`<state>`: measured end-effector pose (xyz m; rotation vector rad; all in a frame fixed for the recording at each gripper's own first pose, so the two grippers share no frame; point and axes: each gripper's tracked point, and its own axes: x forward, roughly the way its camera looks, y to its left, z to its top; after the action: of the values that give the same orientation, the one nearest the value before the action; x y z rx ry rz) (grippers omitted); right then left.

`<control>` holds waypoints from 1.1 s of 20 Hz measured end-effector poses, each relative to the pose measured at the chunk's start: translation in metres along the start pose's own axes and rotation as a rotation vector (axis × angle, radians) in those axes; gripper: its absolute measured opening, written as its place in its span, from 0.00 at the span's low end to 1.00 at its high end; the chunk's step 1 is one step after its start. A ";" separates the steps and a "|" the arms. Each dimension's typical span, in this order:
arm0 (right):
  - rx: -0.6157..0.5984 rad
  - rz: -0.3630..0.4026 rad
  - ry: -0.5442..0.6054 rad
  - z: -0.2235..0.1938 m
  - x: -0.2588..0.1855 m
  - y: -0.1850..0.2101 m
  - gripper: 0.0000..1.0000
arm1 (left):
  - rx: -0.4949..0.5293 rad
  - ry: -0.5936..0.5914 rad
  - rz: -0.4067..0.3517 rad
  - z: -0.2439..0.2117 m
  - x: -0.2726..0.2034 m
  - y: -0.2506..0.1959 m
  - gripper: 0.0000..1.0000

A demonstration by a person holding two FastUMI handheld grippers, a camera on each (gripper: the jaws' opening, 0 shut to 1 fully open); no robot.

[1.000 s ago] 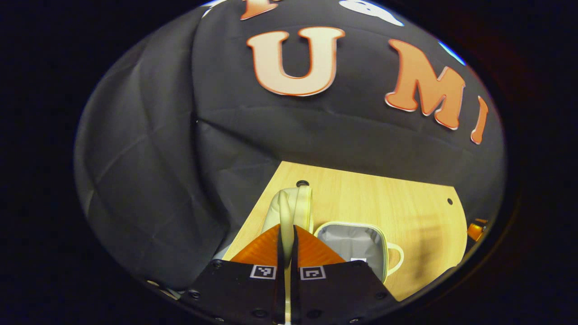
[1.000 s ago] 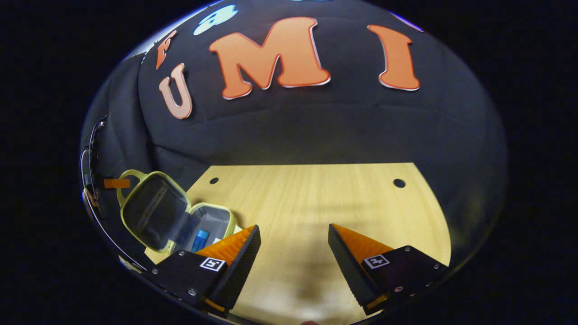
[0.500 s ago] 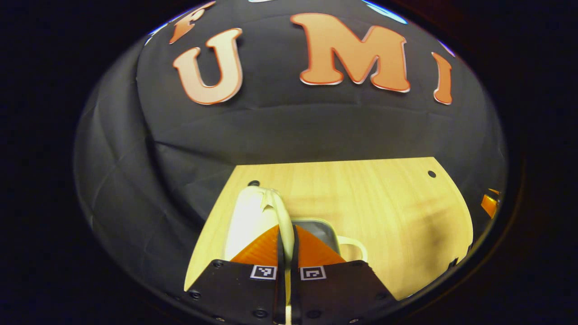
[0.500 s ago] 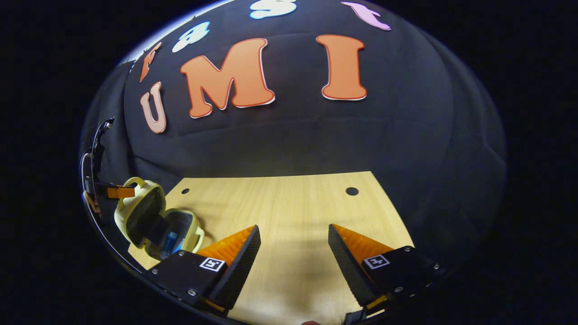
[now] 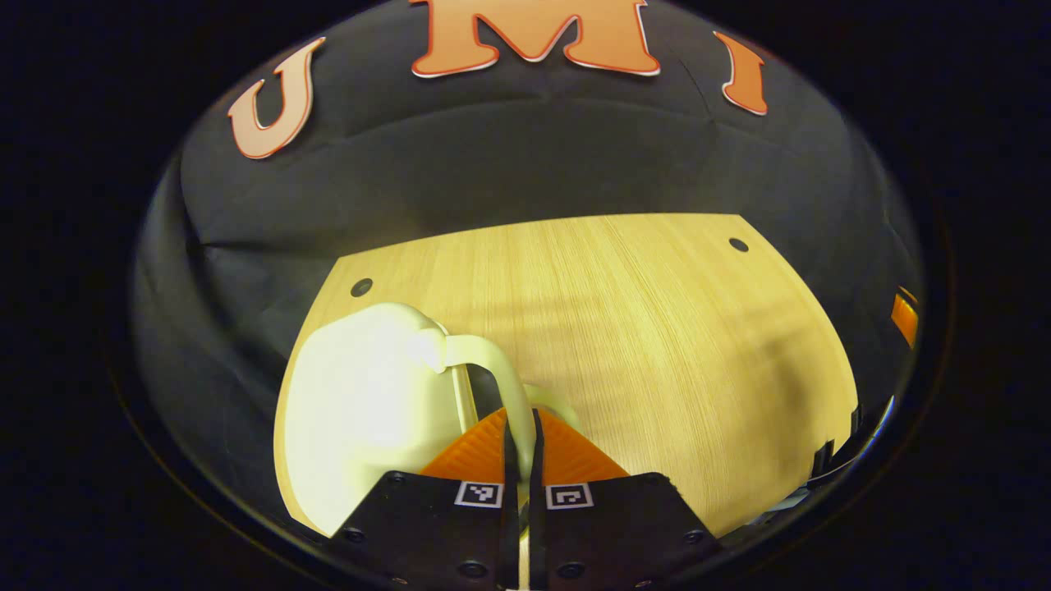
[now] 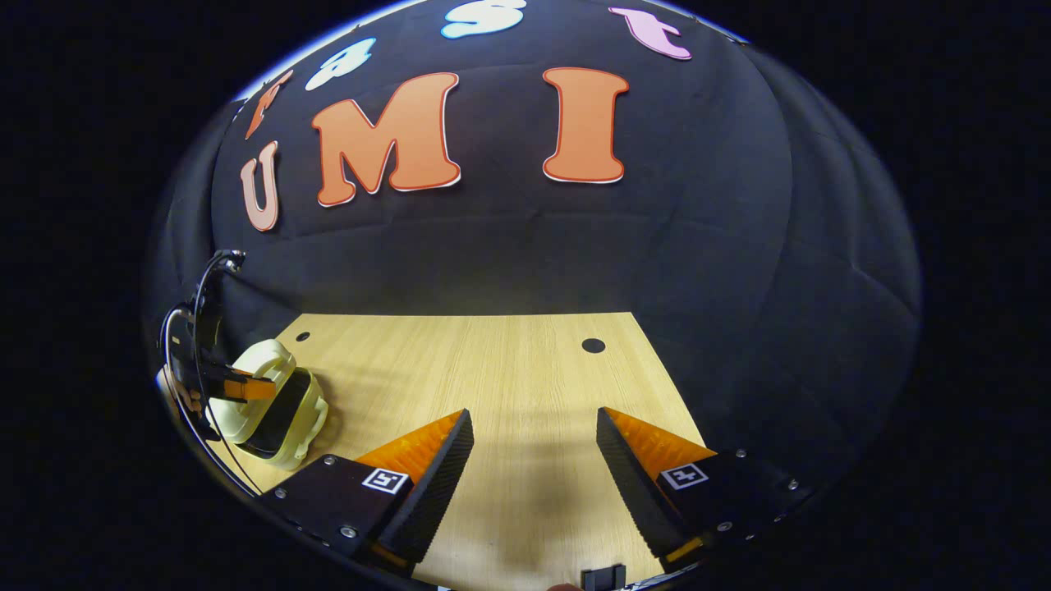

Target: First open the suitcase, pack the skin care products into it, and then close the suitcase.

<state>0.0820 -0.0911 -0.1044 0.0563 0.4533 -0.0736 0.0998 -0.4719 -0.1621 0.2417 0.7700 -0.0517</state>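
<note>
The small pale yellow suitcase [image 5: 369,402] lies at the table's left side, its lid lowered almost onto the base. My left gripper [image 5: 520,427] is shut on the lid's loop handle [image 5: 501,386], which runs between the fingers. In the right gripper view the same suitcase [image 6: 275,402] sits at the far left with a narrow dark gap between lid and base, and the left gripper [image 6: 238,384] holds its handle. My right gripper [image 6: 534,427] hovers open over the bare wooden table, well to the right of the case, with nothing between its fingers.
The light wooden table [image 6: 493,369] has small dark holes near its back corners [image 6: 593,345]. Black cloth walls stand close behind and to both sides. A cable [image 6: 193,320] hangs from the left gripper.
The left gripper has swung the lid down over the base, from upright to nearly closed; the case's inside is now hidden. The right gripper stayed open, drifting slightly.
</note>
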 end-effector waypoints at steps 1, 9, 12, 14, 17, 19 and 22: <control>0.001 -0.001 0.008 -0.003 0.001 0.000 0.96 | 0.004 0.014 -0.009 -0.009 0.009 -0.006 0.05; 0.010 0.008 0.031 -0.010 -0.003 -0.002 0.96 | 0.121 0.026 0.000 -0.046 0.035 -0.032 0.05; 0.006 0.016 0.016 -0.007 -0.003 0.001 0.96 | 0.069 0.002 -0.017 -0.045 0.036 -0.034 0.09; 0.002 0.024 0.011 -0.006 -0.005 0.001 0.96 | 0.048 0.010 -0.041 -0.048 0.034 -0.041 0.18; -0.008 0.027 -0.004 -0.001 -0.005 0.003 0.96 | 0.013 -0.015 -0.059 -0.042 0.018 -0.048 0.35; -0.013 0.035 -0.017 0.006 -0.007 0.007 0.96 | -0.015 -0.069 -0.061 -0.021 0.002 -0.053 0.46; -0.030 0.032 -0.061 0.021 -0.009 0.010 0.96 | -0.130 -0.201 -0.054 0.028 -0.043 -0.052 0.83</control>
<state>0.0835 -0.0819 -0.0813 0.0323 0.3922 -0.0366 0.0812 -0.5309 -0.1233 0.0907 0.5771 -0.0754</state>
